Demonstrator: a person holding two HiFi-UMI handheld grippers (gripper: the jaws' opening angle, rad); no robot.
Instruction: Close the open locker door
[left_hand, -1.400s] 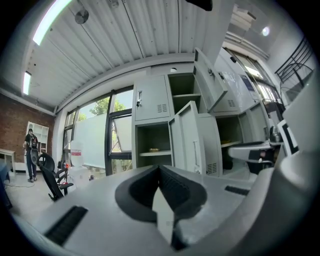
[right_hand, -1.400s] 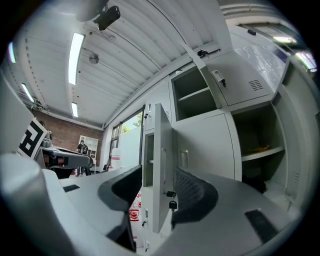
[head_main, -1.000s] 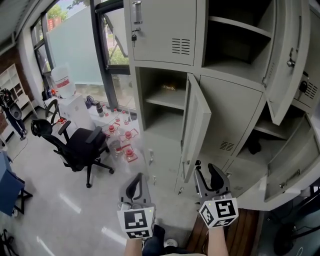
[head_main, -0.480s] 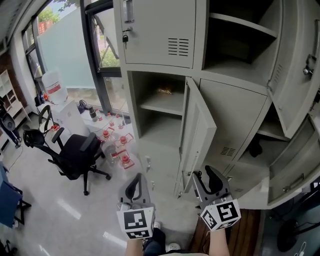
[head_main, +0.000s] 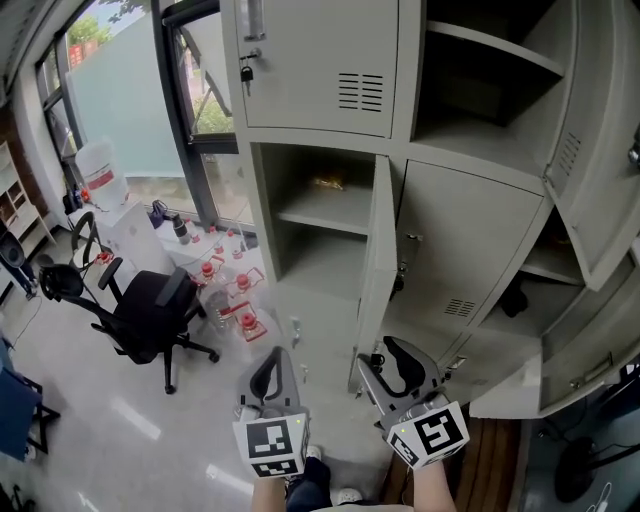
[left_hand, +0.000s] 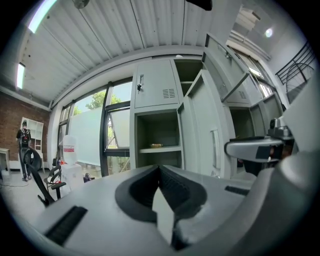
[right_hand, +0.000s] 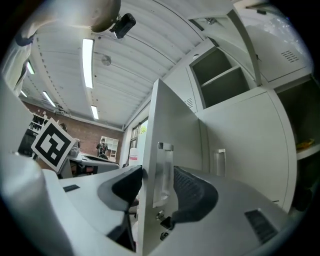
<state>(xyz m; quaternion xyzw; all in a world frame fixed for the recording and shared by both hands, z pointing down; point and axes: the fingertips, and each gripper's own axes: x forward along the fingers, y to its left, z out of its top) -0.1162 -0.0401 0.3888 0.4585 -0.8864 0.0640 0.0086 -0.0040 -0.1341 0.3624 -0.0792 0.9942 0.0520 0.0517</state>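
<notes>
The open locker door (head_main: 378, 260) stands nearly edge-on to me in the head view, hinged on the right of its open compartment (head_main: 320, 215). My right gripper (head_main: 383, 362) is at the door's lower edge. In the right gripper view (right_hand: 157, 190) its jaws are open, one on each side of the door's edge (right_hand: 172, 125), just below the door's handle (right_hand: 162, 172). My left gripper (head_main: 270, 378) hangs to the left, clear of the lockers. Its jaws are shut with nothing between them (left_hand: 160, 172), and the door (left_hand: 200, 125) shows ahead of it.
More locker doors (head_main: 590, 180) hang open at the right. A black office chair (head_main: 140, 310) and several red-capped bottles (head_main: 235, 290) stand on the floor at the left, by the window (head_main: 130, 90). A small object (head_main: 328, 183) lies on the compartment's shelf.
My right gripper has moved left to the door's lower edge and its jaws have opened around it. The door now looks more edge-on. The left gripper has stayed put.
</notes>
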